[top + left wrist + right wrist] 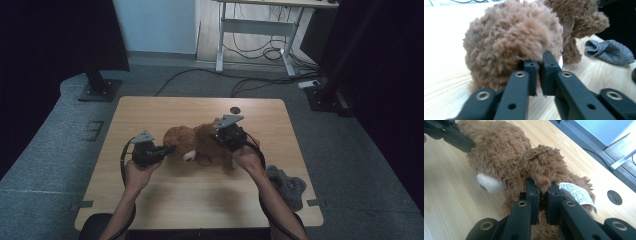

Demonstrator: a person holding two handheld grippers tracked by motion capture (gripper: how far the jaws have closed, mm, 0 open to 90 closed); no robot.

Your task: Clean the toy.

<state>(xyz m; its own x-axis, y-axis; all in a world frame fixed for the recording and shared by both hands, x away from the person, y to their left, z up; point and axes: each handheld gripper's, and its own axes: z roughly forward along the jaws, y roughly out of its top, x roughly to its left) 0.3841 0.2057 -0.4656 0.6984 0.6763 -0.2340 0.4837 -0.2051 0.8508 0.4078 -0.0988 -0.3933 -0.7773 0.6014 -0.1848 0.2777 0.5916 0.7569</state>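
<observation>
In the high view, a brown plush bear point(200, 144) is lying in the middle of the frame on a light wooden table point(165, 200). The left gripper point(167, 150) is reaching in from the left and touching the bear's head. The right gripper point(220, 139) is sitting on the bear's body from the right. A grey knitted cloth point(287, 184) is lying at the lower right, by the table's edge, well apart from the bear.

In the left gripper view, the bear point(511, 42) is taking up the upper centre of the frame. The left gripper point(539, 67) is pinching a tuft of the head's fur, its jaws nearly together. The grey knitted cloth point(610, 51) is showing at the right edge.

In the right gripper view, the bear point(506, 157) is lying across the centre, its pale muzzle point(490, 183) facing the lower left. The right gripper point(542, 186) is clamping tight on a fold of body fur. A white sewn-in label point(577, 192) is sticking out just right of the jaws; its print is too small to read. The left gripper point(467, 143) is showing in the upper left corner, against the head. A round hole point(614, 197) is showing in the tabletop at the right.
</observation>
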